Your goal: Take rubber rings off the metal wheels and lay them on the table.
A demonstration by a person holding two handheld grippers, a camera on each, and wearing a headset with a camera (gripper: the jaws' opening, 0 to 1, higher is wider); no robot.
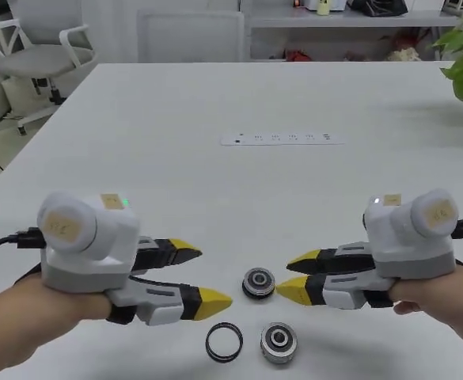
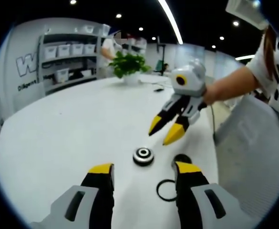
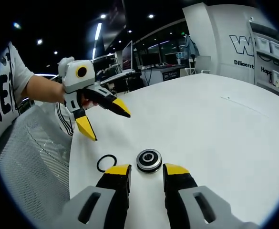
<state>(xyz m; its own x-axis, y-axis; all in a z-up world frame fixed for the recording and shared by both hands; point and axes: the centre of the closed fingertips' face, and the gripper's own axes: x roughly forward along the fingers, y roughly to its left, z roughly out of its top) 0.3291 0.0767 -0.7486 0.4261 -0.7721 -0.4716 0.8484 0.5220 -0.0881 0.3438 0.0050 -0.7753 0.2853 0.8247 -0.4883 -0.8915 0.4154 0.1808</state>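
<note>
Rubber ring (image 1: 224, 342) is lying beside the stripped wheel (image 1: 278, 342), other wheel (image 1: 259, 283) looking still ringed, left gripper (image 1: 214, 276) and right gripper (image 1: 284, 275) fingers gaping empty.

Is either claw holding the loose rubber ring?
No, the rubber ring lies flat on the table, with nothing touching it.

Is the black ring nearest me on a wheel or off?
Off: the ring lies flat on the table beside a wheel, apart from it.
</note>
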